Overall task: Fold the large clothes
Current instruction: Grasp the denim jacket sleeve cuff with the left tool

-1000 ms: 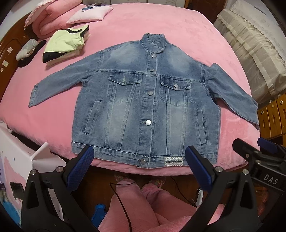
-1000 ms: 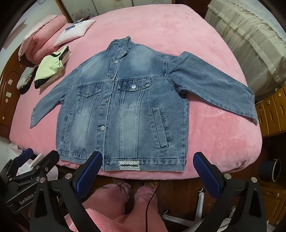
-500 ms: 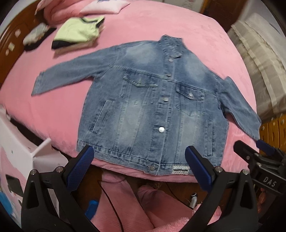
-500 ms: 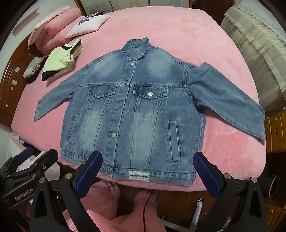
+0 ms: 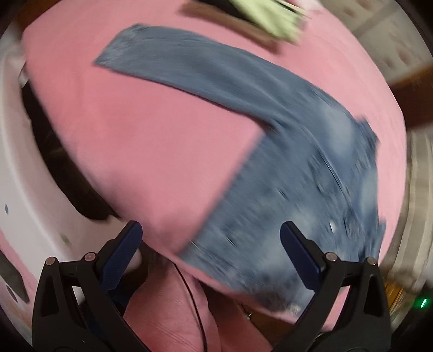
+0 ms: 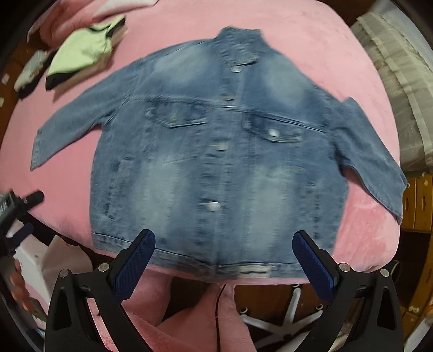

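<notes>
- Bed (image 6: 311,32) with pink plush cover fills most of both views; it carries everything.
- Denim jacket (image 6: 216,151) lies flat on the bed, front up, buttoned, collar at the far side, hem at the near edge. Both sleeves spread outward. Right wrist view is a bit blurred.
- In the left wrist view the jacket (image 5: 311,176) is heavily motion-blurred; one sleeve runs up-left across the pink cover, body sits to the right.
- Folded light-green garment (image 6: 81,51) with dark trim rests on the bed beyond the jacket's left-hand sleeve, apart from it; also seen at the top of the left view (image 5: 270,16).
- Person's pink trouser legs (image 6: 189,319) show below the bed edge, between the gripper arms.
- Right gripper (image 6: 223,257) hovers over the jacket hem, jaws wide apart, holding nothing.
- Left gripper (image 5: 211,249) hangs at the near bed edge by the hem corner, jaws wide apart, nothing between them.
- White chair base (image 6: 276,319) on the floor under the bed edge.
</notes>
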Available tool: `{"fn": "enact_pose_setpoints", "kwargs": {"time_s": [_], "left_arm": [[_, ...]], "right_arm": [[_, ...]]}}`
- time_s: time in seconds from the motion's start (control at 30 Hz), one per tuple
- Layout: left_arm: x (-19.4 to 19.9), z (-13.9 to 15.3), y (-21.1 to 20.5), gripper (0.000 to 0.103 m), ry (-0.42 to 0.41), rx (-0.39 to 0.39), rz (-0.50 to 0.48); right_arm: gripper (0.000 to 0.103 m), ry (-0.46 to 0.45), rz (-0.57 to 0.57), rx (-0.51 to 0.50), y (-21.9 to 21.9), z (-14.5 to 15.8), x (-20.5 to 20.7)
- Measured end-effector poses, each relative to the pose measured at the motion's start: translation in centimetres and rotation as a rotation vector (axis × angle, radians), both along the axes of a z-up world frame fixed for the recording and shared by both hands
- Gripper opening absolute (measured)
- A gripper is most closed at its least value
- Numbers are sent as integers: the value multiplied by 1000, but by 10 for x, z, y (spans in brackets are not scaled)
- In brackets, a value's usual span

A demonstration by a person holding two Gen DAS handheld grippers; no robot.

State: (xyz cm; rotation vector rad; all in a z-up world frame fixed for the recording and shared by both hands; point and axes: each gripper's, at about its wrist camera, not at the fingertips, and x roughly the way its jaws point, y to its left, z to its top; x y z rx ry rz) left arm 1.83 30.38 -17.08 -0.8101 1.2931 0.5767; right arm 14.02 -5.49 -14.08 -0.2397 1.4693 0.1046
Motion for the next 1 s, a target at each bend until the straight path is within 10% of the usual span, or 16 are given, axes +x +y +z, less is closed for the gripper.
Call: {"fn": "enact_pose_setpoints", "kwargs": {"time_s": [0.43,0.7,1.0], "left_arm": [[1,-95,278,101,50,143,428],[8,-158,328,68,44,88,543],[16,-145,322,16,-1,183,520]], "right_arm": [[102,177,547,-88,261,-54,-37],[102,219,601,-168,290,-73,-45],[102,245,461,-169,252,-85,1]]}}
